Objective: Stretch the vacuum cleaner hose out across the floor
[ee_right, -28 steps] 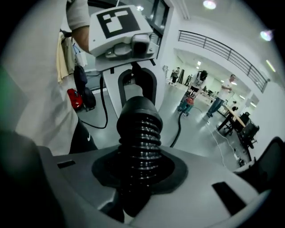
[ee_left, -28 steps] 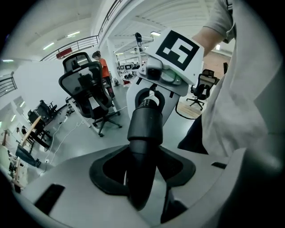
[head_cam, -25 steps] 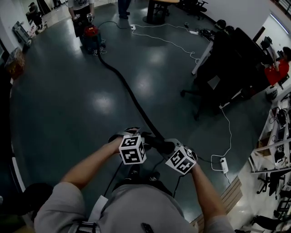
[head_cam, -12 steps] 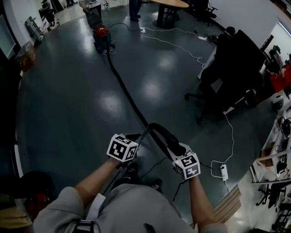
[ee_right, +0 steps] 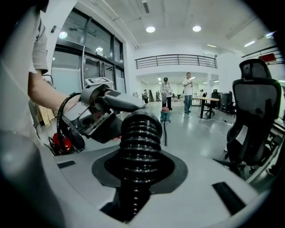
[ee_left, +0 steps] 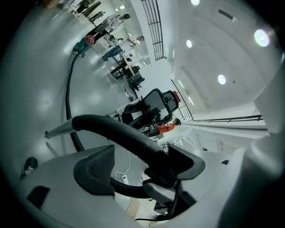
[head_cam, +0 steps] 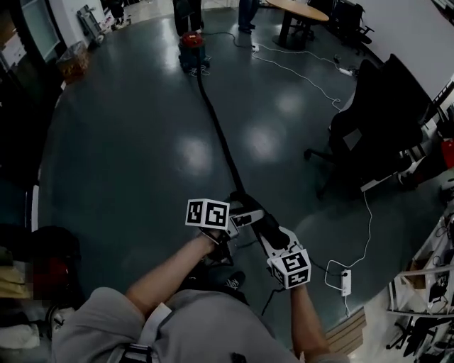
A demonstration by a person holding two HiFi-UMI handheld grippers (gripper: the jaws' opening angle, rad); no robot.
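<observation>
A black ribbed vacuum hose lies nearly straight across the dark floor, from the red-topped vacuum cleaner at the far end to my hands. My right gripper is shut on the ribbed hose, just behind its smooth curved end tube. In the left gripper view that tube crosses between the jaws of my left gripper. They are opening wide and the pads do not press on it. The right gripper view shows the left gripper close ahead, with the vacuum cleaner far off.
A black office chair stands to the right. A white cable runs to a power strip at the lower right. At the far end are a round table and standing people. Shelves and boxes line the left wall.
The raised arch of the hose end has come down. My left gripper has moved right onto the end tube, close to the right gripper. The vacuum cleaner now appears farther away.
</observation>
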